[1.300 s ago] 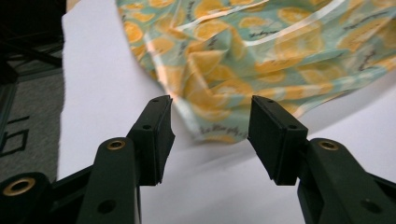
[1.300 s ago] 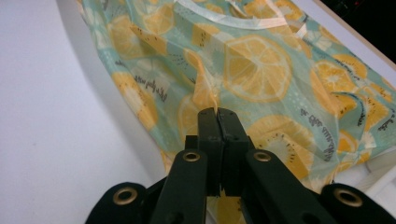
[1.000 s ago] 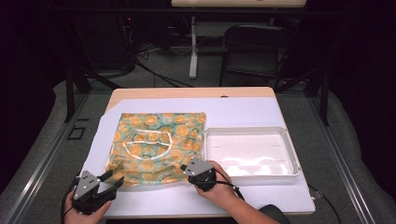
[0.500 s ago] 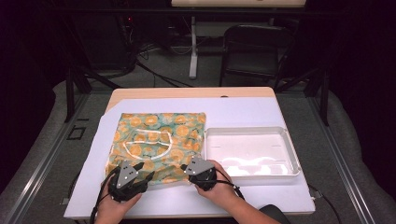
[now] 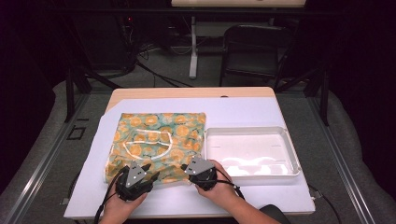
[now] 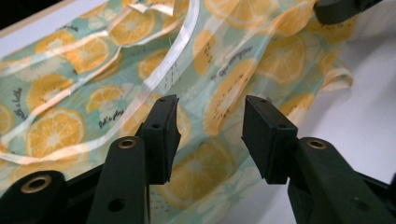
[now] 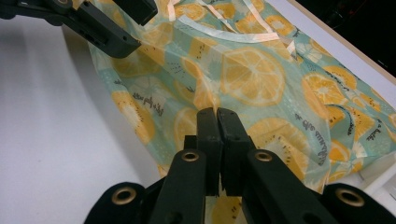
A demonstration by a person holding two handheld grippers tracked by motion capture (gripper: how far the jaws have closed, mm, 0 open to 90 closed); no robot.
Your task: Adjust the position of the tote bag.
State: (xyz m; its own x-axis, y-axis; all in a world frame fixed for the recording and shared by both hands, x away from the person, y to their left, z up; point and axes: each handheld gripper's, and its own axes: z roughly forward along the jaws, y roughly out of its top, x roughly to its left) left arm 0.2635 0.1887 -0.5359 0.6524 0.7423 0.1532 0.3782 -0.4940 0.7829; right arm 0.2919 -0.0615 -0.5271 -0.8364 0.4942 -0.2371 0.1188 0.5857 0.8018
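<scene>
A cloth bag (image 5: 159, 135) printed with orange slices lies flat on the white table cover, its pale handles (image 6: 163, 70) on top. My left gripper (image 5: 150, 171) hovers at the bag's near edge. In the left gripper view it (image 6: 210, 121) stands open; its jaws have just been closing and the fabric (image 6: 65, 126) lies under the gap, untouched by the pads. My right gripper (image 5: 186, 166) is shut on a pinched fold of the bag's near edge (image 7: 217, 114). The left gripper (image 7: 133, 25) shows at the top left of the right gripper view.
A white, shallow tray (image 5: 252, 129) sits right of the bag, touching its edge. White table cover (image 5: 233, 112) stretches behind and in front of both. A dark chair (image 5: 254, 46) and cables stand on the floor beyond the table.
The left hand has come in from the table's front left corner to the bag's near edge, and its jaws have narrowed a little. The right gripper has kept still, shut on the bag.
</scene>
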